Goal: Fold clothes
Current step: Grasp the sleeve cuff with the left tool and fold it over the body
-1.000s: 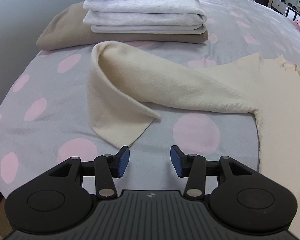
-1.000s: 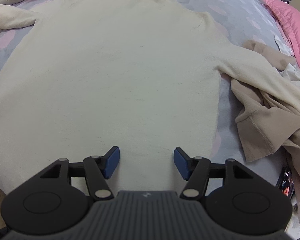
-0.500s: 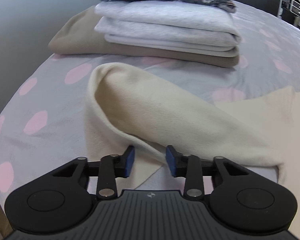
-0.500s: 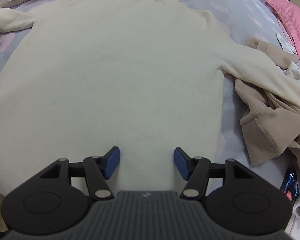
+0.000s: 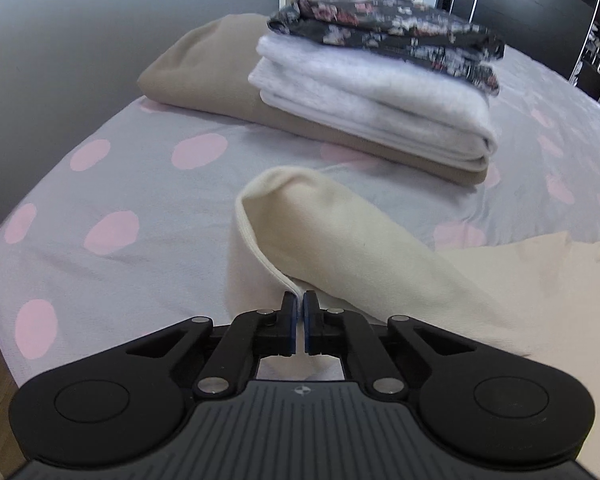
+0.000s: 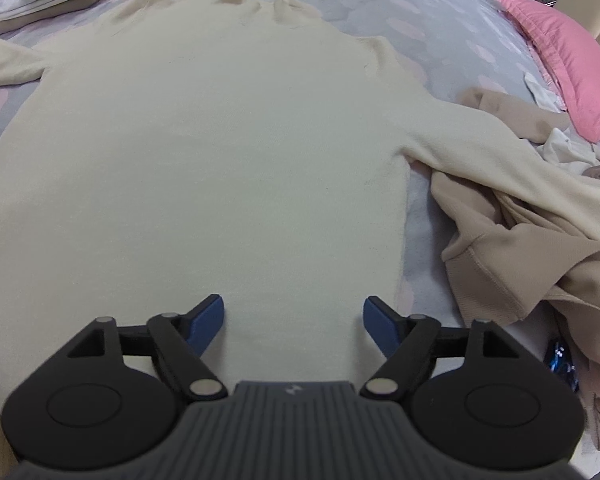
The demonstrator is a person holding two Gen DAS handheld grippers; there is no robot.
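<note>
A cream sweater (image 6: 220, 160) lies flat on the grey bed with pink dots, neck away from me. Its left sleeve (image 5: 340, 232) is doubled over on the bed in the left wrist view. My left gripper (image 5: 299, 300) is shut on the cuff edge of that sleeve and holds it lifted. My right gripper (image 6: 294, 318) is open and empty, low over the sweater's hem. The sweater's right sleeve (image 6: 500, 160) runs out to the right over other clothes.
A stack of folded clothes (image 5: 372, 92), tan, white and dark floral, sits at the back beside the sleeve. A heap of beige garments (image 6: 540, 256) and a pink pillow (image 6: 560, 56) lie at the right. A grey wall (image 5: 80, 40) borders the bed's left side.
My left gripper moved forward onto the sleeve cuff, closed on it and raised it. My right gripper stayed open and drifted slightly over the hem.
</note>
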